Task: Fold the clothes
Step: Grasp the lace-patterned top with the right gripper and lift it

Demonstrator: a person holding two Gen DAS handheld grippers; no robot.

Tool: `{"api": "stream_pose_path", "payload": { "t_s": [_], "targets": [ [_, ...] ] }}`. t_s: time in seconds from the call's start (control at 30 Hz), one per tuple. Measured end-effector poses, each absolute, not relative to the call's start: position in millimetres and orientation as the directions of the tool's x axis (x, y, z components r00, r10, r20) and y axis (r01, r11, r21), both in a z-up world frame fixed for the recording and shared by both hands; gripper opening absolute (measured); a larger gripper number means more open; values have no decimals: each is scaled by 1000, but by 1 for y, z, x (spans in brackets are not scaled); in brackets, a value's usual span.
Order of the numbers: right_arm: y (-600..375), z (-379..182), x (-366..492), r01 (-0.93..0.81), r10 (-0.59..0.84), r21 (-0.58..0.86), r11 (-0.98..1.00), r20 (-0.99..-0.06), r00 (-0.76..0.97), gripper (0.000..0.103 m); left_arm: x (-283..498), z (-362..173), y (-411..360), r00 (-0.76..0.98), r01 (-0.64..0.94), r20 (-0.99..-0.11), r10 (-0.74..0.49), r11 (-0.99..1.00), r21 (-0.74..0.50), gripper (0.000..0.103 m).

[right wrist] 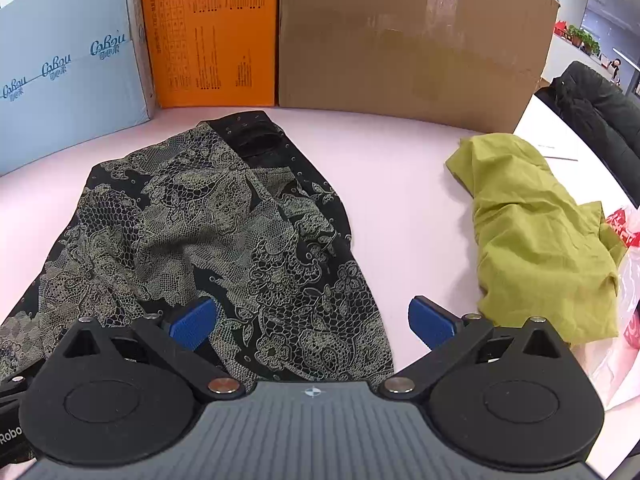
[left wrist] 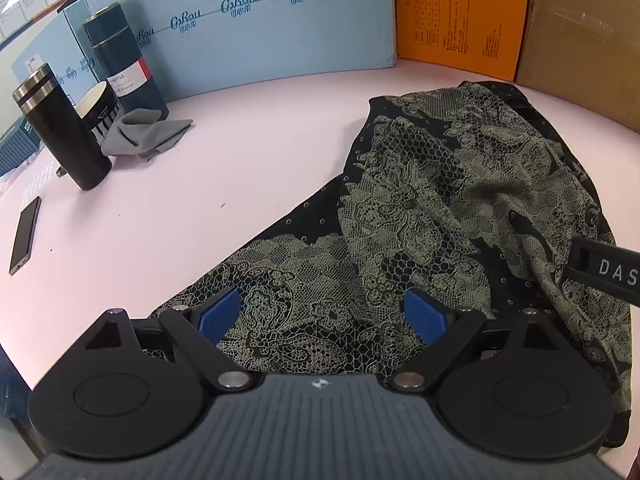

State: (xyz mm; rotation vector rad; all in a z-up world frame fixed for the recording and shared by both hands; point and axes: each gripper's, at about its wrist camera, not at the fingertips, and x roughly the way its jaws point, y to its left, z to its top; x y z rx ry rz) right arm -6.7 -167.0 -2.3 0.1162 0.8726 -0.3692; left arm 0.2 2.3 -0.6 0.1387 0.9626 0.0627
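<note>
- Firstly, we list the lace-print garment (left wrist: 460, 208), black with pale green pattern, lying rumpled and partly spread on the pink table (left wrist: 240, 160); its far end reaches towards the boxes at the back.
- Our left gripper (left wrist: 322, 314) hangs over the near edge of that garment, its blue pads (left wrist: 220, 314) set wide apart with cloth showing between them, nothing pinched.
- Our right gripper (right wrist: 312, 322) likewise stands spread; its left pad sits above the garment's near right part, its right pad (right wrist: 430, 322) above bare table.
- A black part of the right tool, lettered, enters the left wrist view at the right edge, over the garment.
- One yellow-green garment (right wrist: 536, 240), crumpled, lies on the table to the right, well apart from the lace-print one.
- Back row: a light blue box (left wrist: 260, 36), an orange box (right wrist: 212, 32) and a brown cardboard box (right wrist: 408, 44), standing side by side.
- Left side of the table: a dark flask (left wrist: 60, 128) with a steel top, a tall dark canister (left wrist: 124, 60), a striped cup (left wrist: 98, 112) between them, and a grey cloth (left wrist: 148, 134) just beside the cup.
- One black phone (left wrist: 25, 236), flat near the left edge.
</note>
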Motion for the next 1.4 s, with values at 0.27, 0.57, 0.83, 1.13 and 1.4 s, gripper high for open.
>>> {"api": "stream_pose_path", "payload": {
  "t_s": [0.27, 0.57, 0.83, 1.13, 1.4],
  "targets": [
    [-172, 16, -30, 374, -194, 113, 921, -699, 689, 103, 2, -4, 20, 553, 62, -827, 103, 984, 164, 89],
    [-177, 36, -56, 358, -124, 293, 887, -596, 794, 103, 0, 11, 69, 566, 89, -820, 83, 983, 161, 89],
    [-202, 39, -75, 227, -8, 332, 916, -549, 836, 103, -26, 8, 159, 594, 181, -800, 81, 956, 232, 89],
    [-177, -25, -93, 144, 53, 199, 969, -741, 669, 100, -64, -27, 165, 538, 306, -839, 84, 908, 288, 89],
    [-200, -16, -70, 177, 119, 321, 930, -722, 682, 3, -52, -5, 150, 612, 266, -785, 90, 912, 311, 89]
  ]
}}
